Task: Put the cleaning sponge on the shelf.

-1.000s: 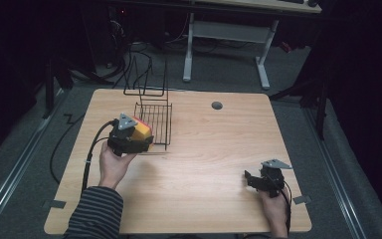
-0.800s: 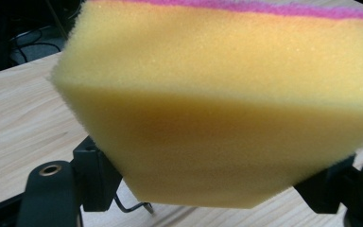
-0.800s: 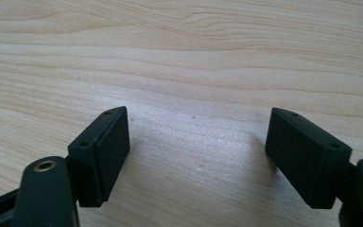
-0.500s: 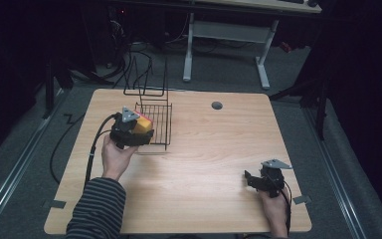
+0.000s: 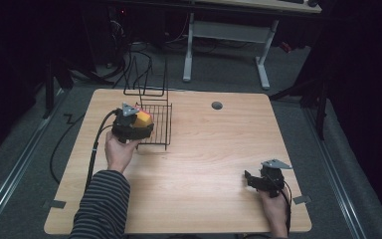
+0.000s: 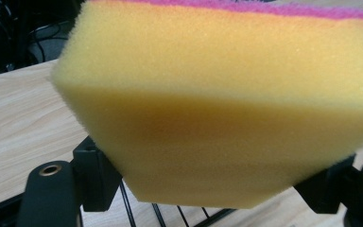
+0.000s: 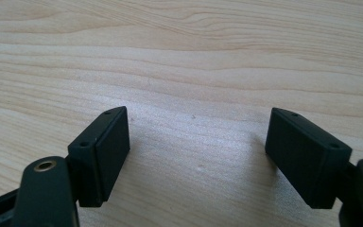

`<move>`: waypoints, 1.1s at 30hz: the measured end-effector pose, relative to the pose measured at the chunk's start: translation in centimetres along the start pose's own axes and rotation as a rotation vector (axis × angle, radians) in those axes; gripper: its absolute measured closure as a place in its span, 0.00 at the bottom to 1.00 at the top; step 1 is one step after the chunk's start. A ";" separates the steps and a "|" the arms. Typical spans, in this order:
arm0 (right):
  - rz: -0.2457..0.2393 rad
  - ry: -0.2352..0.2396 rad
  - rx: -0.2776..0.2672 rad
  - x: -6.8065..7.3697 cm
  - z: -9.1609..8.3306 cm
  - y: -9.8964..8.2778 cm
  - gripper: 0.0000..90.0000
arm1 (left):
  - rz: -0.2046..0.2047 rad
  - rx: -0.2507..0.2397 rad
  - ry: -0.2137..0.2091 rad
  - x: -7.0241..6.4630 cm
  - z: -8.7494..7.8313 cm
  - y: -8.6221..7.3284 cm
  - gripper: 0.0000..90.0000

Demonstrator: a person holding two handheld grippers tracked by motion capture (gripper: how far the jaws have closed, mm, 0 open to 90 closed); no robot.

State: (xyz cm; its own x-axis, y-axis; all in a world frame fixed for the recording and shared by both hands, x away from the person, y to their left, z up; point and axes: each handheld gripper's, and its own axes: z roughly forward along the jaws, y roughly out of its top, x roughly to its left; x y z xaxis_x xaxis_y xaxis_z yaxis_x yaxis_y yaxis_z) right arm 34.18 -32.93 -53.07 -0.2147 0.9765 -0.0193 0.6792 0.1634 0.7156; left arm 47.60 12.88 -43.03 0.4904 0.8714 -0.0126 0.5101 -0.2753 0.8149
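Yellow foam sponge (image 6: 217,104) with thin pink top layer, porous, edges squeezed, clamped in left gripper (image 5: 132,127) above near edge of black wire rack (image 5: 156,124) on wooden table (image 5: 204,164); right gripper (image 7: 196,156) spread wide, holding nothing.

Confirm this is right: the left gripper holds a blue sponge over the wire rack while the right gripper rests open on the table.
Not quite: the sponge is yellow with a pink top layer, as the left gripper view shows. The rest stands: left gripper over the wire rack, right gripper open on the table.
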 end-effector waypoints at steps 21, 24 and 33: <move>0.000 0.000 0.000 0.0 0.0 0.0 0.25 | -0.018 0.045 0.012 -0.1 3.3 -0.8 0.26; 0.000 0.000 0.000 0.0 0.0 0.0 0.25 | -0.017 0.053 0.009 -0.2 3.7 -0.9 0.26; -0.002 0.000 0.001 0.0 0.0 0.0 0.25 | -0.025 0.066 0.000 -0.4 4.3 -1.1 0.26</move>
State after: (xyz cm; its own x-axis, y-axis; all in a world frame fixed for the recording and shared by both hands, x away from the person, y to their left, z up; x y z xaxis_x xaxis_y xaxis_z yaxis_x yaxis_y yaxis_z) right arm 34.17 -32.94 -53.07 -0.2161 0.9761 -0.0207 0.6792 0.1656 0.7150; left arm 49.89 11.13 -46.47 0.4765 0.8786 -0.0324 0.5677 -0.2793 0.7744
